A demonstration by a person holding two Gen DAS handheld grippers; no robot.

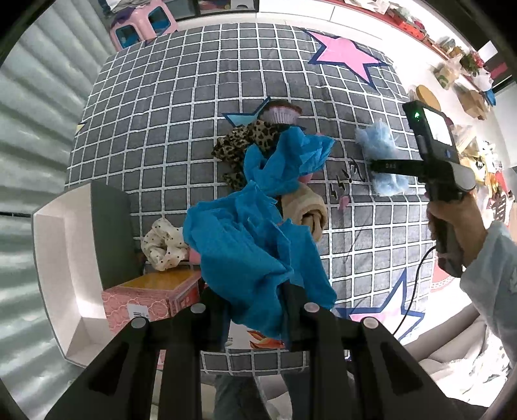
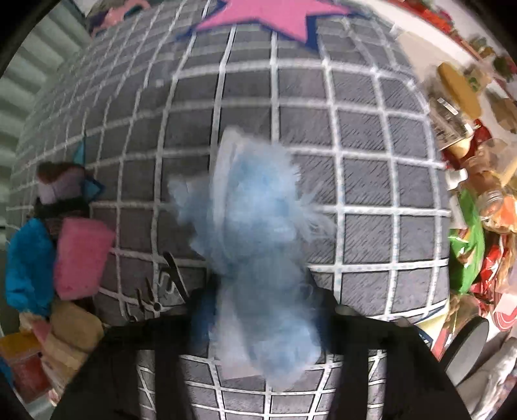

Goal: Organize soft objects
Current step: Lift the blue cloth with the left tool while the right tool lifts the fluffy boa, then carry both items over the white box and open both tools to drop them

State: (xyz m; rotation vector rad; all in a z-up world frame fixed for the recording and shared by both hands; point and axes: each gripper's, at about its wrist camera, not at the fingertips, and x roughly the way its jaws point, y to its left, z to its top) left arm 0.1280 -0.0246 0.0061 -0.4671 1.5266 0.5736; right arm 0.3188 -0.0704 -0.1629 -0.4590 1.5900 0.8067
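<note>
My left gripper [image 1: 255, 310] is shut on a bright blue crepe cloth [image 1: 258, 232] and holds it above the grid-patterned bedsheet [image 1: 161, 113]. My right gripper [image 2: 265, 310] is shut on a pale blue fluffy tuft [image 2: 255, 232], also lifted; both show at the right of the left wrist view, the gripper [image 1: 371, 166] and the tuft [image 1: 378, 142]. On the sheet lie a leopard-print scrunchie [image 1: 245, 142], a knitted cupcake [image 1: 281, 113], a cream plush roll [image 1: 307, 213], a polka-dot scrunchie [image 1: 161, 245] and a pink sponge [image 2: 80, 258].
A white open box [image 1: 61, 258] stands at the left edge of the bed. A pink patterned box [image 1: 152, 300] sits next to it. A pink stool [image 1: 142, 22] stands behind the bed. Cluttered shelves and bags [image 2: 471, 226] line the right side.
</note>
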